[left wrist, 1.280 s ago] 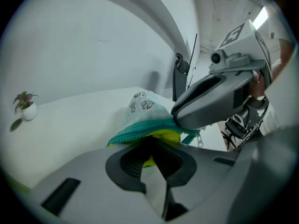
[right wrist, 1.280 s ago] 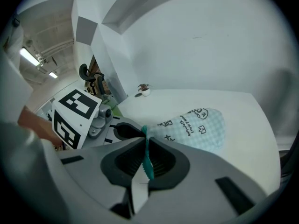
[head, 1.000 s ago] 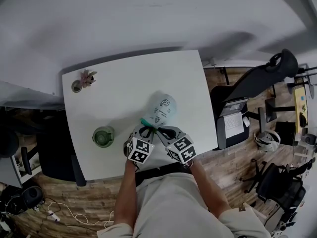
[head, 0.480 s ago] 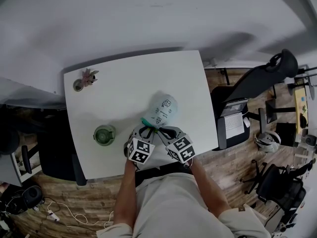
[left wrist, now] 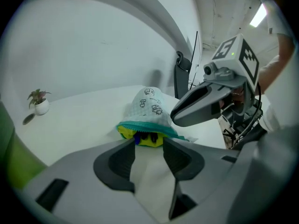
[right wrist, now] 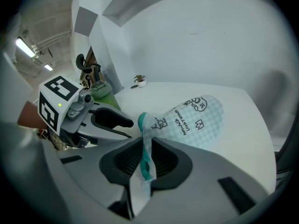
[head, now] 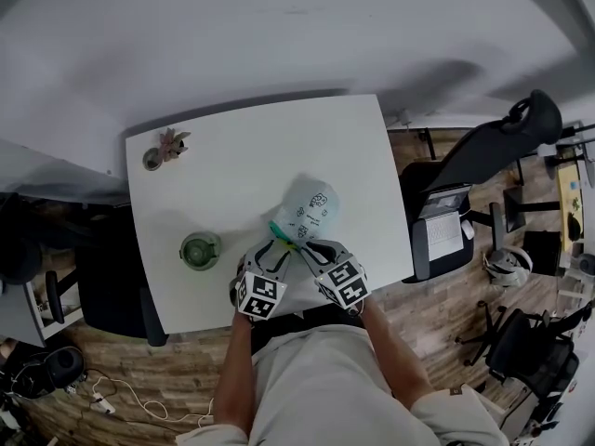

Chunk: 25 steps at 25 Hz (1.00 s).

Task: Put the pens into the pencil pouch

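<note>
Right gripper view: right gripper (right wrist: 145, 147) pinches the teal rim of the pale checked fabric pencil pouch (right wrist: 196, 118).
Both grippers' jaws just eased wider, left gripper (left wrist: 148, 146) half-open and empty; further slack could drop the rim, spilling the dark pens (left wrist: 150, 137).

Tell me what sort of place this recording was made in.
Probably an office or lab workspace. There is a white desk with a small potted plant on it, a black office chair on a wood-look floor, and what looks like a laptop beside the desk.

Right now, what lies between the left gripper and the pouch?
Only bare table. The left gripper, jaws just opened and empty, shows this in its view.
</note>
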Motion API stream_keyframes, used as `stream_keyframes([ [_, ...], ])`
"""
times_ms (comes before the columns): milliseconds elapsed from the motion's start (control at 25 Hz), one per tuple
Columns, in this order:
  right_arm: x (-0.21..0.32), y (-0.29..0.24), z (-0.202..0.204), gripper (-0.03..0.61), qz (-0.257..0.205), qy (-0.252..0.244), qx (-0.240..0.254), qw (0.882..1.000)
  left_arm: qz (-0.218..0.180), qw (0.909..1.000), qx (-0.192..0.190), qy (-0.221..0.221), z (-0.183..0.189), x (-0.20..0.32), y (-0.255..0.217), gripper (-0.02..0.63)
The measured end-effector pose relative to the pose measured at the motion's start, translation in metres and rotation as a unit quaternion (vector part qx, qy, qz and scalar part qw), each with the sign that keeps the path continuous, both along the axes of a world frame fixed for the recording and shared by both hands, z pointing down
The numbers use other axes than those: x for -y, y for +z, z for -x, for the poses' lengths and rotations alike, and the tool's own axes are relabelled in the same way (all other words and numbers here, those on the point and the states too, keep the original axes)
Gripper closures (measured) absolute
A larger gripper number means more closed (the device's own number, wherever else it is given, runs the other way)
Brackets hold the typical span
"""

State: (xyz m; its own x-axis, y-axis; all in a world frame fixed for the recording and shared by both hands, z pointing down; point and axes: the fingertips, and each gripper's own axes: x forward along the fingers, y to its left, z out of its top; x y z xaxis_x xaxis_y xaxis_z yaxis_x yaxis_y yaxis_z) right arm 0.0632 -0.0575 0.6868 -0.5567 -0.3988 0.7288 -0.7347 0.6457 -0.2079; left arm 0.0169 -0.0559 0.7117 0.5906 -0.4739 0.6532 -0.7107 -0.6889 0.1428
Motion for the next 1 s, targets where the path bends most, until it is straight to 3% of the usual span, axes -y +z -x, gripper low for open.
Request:
stream_keyframes([
  [440,-0.008,-0.017,-0.003,0.480,-0.036,0.012,0.022,0.999,-0.038,0.9981,-0.024,-0.043,0.018,-0.004,-0.041,0.370],
  [720,0.008,-0.081,0.001,0.413,-0.131,0.026,0.047,0.990,-0.127,0.9886,-0.042,-0.070,0.029,0.010,-0.111,0.347],
  [1000,0.035,-0.177,0.002,0.376,-0.241,0.033,0.070,0.967,-0.220,0.9679,-0.080,-0.093,0.040,0.035,-0.200,0.325],
])
